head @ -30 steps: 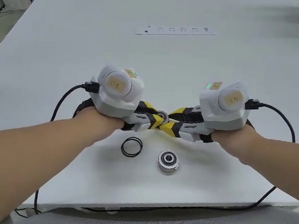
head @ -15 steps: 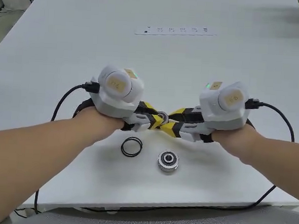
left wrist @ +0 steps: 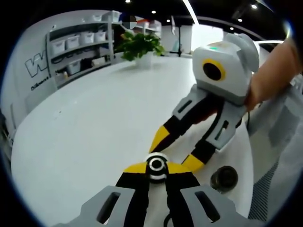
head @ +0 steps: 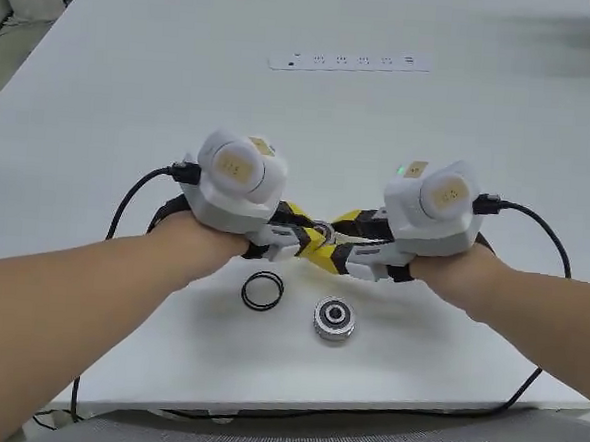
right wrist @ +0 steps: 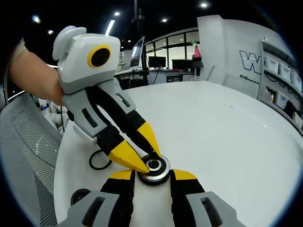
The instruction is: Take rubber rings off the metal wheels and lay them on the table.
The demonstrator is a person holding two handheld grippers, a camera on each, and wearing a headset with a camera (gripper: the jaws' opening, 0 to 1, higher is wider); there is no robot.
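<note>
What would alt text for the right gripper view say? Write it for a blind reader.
The right claw grips a metal wheel over a white table, while the left claw pinches its rim from the upper left. Loose black rubber rings lie on the table beside them.

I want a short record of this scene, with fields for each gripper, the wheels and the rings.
left gripper: shut on held wheel, fingers at its rim
right gripper: shut on held wheel, fingers at its sides
second wheel: flat on table, untouched
rubber rings: black, loose on table, left of second wheel in head view
power strip: far side of table
</note>
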